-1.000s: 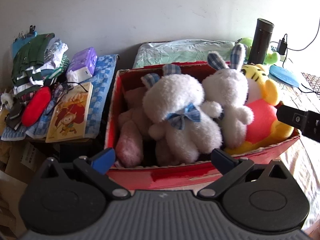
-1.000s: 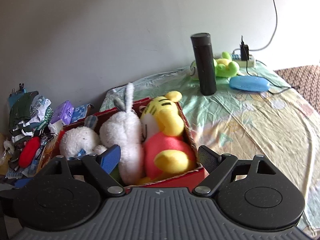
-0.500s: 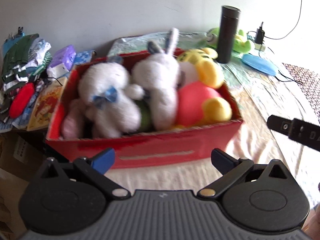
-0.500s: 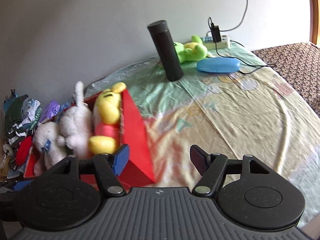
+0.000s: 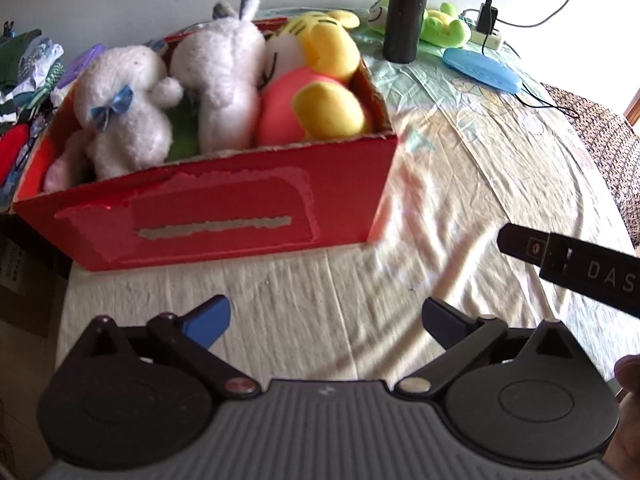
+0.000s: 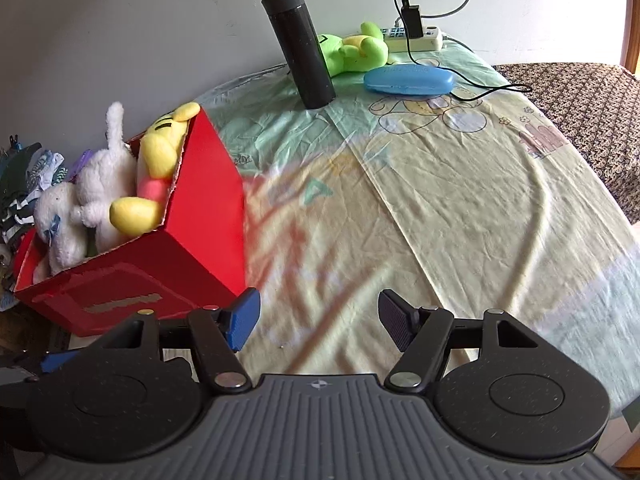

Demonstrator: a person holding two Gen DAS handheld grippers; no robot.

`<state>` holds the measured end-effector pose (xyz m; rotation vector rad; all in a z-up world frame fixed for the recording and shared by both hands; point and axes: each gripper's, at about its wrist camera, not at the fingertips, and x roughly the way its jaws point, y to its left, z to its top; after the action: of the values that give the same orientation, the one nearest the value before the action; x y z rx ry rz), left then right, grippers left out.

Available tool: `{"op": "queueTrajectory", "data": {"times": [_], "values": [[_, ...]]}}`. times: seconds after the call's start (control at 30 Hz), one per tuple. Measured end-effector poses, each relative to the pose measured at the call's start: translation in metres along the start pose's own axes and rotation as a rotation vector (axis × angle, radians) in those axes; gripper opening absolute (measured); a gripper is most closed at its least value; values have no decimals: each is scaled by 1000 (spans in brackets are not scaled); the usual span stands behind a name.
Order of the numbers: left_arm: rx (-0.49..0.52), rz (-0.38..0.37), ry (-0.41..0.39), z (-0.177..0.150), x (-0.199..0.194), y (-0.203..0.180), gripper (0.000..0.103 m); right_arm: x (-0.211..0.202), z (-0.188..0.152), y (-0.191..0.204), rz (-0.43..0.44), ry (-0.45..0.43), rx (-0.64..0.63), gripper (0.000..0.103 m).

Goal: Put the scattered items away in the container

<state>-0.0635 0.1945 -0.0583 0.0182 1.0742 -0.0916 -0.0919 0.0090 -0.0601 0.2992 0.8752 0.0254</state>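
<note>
A red cardboard box [image 5: 224, 216] stands on the bed sheet at the left; it also shows in the right wrist view [image 6: 132, 280]. It holds two white bunnies [image 5: 128, 108] [image 5: 224, 68], a yellow tiger plush [image 5: 320, 80] and a pink plush [image 5: 60, 172]. A green frog plush [image 6: 356, 50] lies at the back by the wall, outside the box. My left gripper [image 5: 326, 318] is open and empty, above the sheet in front of the box. My right gripper [image 6: 318, 320] is open and empty, to the right of the box; its side shows in the left wrist view [image 5: 568, 264].
A black flask [image 6: 300, 48] stands at the back, with a blue case [image 6: 408, 79] and a power strip with charger [image 6: 416, 36] near it. Clothes, a purple pack and a red item [image 5: 12, 148] lie left of the box. The sheet [image 6: 460, 200] drops off at the right edge.
Both grippers have pulled back and away from the box, which now sits farther off. The right gripper has swung to the right, toward the open sheet.
</note>
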Motion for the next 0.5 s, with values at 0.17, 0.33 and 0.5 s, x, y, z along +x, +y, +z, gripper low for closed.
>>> {"op": "queueTrajectory", "data": {"times": [0.17, 0.33, 0.5], "values": [[-5, 2, 46, -8, 5, 6, 102, 10, -4, 4, 29, 23, -19, 69], [-22, 48, 56, -6, 6, 22, 102, 15, -3, 25, 50, 33, -58, 69], [-30, 123, 40, 1, 4, 52, 102, 19, 1, 53, 37, 17, -95, 69]]}}
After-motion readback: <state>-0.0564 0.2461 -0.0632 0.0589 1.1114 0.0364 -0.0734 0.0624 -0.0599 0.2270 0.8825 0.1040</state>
